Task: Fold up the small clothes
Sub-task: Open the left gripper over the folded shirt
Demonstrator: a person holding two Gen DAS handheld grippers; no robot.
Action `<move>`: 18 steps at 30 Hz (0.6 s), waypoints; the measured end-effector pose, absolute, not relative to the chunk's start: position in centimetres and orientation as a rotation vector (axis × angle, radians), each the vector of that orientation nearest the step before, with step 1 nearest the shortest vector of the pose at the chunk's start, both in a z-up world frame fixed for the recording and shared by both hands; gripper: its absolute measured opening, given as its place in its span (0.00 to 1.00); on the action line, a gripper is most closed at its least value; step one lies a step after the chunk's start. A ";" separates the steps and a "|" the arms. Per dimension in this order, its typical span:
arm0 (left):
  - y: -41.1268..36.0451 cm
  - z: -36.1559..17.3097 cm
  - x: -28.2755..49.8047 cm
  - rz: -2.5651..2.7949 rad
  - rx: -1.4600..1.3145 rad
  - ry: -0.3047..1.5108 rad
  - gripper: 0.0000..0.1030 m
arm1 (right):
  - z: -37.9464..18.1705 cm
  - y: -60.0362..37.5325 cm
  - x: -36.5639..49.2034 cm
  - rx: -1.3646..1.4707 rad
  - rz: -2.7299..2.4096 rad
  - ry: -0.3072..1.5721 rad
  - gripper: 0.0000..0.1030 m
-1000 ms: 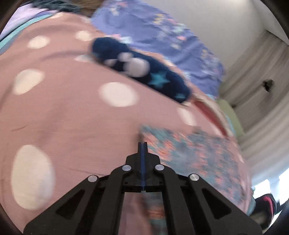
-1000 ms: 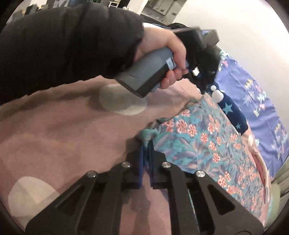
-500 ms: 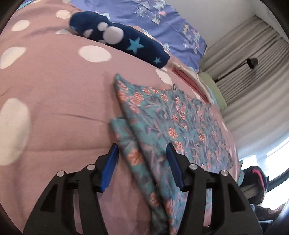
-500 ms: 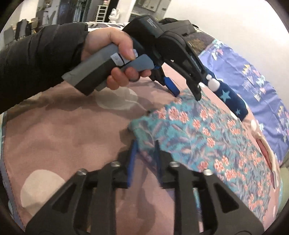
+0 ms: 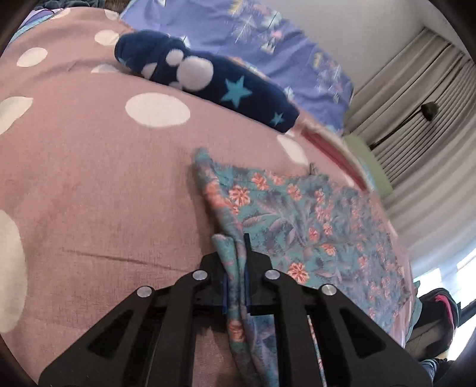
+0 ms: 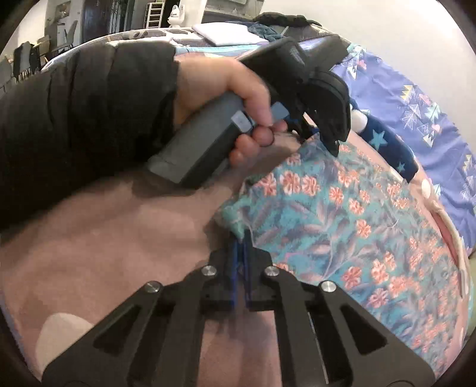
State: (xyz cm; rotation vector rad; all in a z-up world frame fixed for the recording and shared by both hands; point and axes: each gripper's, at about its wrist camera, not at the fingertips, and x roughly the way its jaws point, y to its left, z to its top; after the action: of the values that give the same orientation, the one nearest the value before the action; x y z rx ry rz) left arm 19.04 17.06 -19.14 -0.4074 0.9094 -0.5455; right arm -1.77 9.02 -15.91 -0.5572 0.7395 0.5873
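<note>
Teal cloth [image 5: 300, 220] printed with orange flowers lies flat at my frames' centre right on the pink dotted blanket [image 5: 98, 190]. My left gripper [image 5: 236, 262] is closing, its edge pinched between; my right gripper [image 6: 241, 256] is clenched on a corner.

Bedroom clutter, basically

Pink bedspread [image 5: 89, 184] with big white dots, a fuzzy navy sock [image 5: 208, 86] with stars and white blobs lying on it, purple patterned bedding [image 5: 282, 50] behind against a white wall [image 6: 401, 35]. Grey pleated curtains [image 5: 422, 119] off to the side, chairs [image 6: 26, 59] and a ladder [image 6: 153, 15] far back.
</note>
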 end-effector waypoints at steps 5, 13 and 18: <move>16.9 -18.0 18.1 -0.524 -0.356 0.898 0.32 | -14.9 8.4 -3.7 -0.532 0.630 0.717 0.17; 16.8 -18.4 15.3 -0.611 -0.323 0.874 0.55 | -14.9 5.0 -5.8 -0.668 0.489 0.652 0.27; 17.4 -18.8 15.2 -0.627 -0.364 0.868 0.55 | -16.1 0.8 -6.4 -0.755 0.361 0.658 0.35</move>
State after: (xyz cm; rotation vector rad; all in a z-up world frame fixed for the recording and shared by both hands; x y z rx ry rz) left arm 15.17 17.39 -18.83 -0.3644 0.8682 -0.6273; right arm -6.38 0.76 -16.11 -0.7552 0.6585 0.3610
